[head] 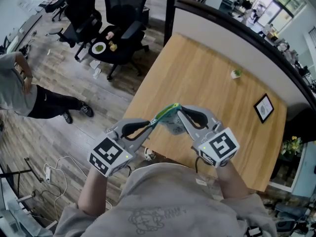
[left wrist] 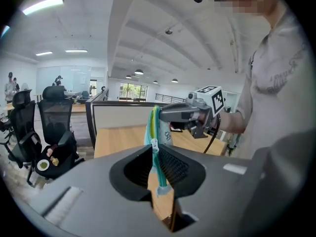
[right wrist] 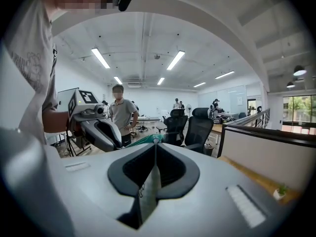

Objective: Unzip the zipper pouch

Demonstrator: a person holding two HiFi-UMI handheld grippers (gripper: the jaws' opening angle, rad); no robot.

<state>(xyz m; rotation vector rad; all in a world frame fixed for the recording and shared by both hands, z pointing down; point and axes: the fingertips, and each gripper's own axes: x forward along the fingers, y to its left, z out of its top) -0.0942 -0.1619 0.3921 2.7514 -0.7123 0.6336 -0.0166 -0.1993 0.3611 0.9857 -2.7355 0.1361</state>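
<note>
The zipper pouch (head: 171,122) hangs in the air between my two grippers, above the near edge of the wooden table (head: 212,83). It is pale, with a green and teal zipper band (head: 167,111) along its top. My left gripper (head: 156,121) is shut on the zipper end of the band; in the left gripper view the band (left wrist: 155,127) and its small pull (left wrist: 154,143) run straight into that gripper (left wrist: 156,154). My right gripper (head: 179,110) is shut on the pouch's pale fabric (right wrist: 150,184), which stands edge-on between the jaws of that gripper (right wrist: 154,149).
A small framed picture (head: 263,107) and a little green plant (head: 236,73) sit on the table's far side. Black office chairs (head: 121,14) stand beyond it, one carrying a plate (head: 99,47). A person (head: 19,90) stands at the left, and cables (head: 59,169) lie on the floor.
</note>
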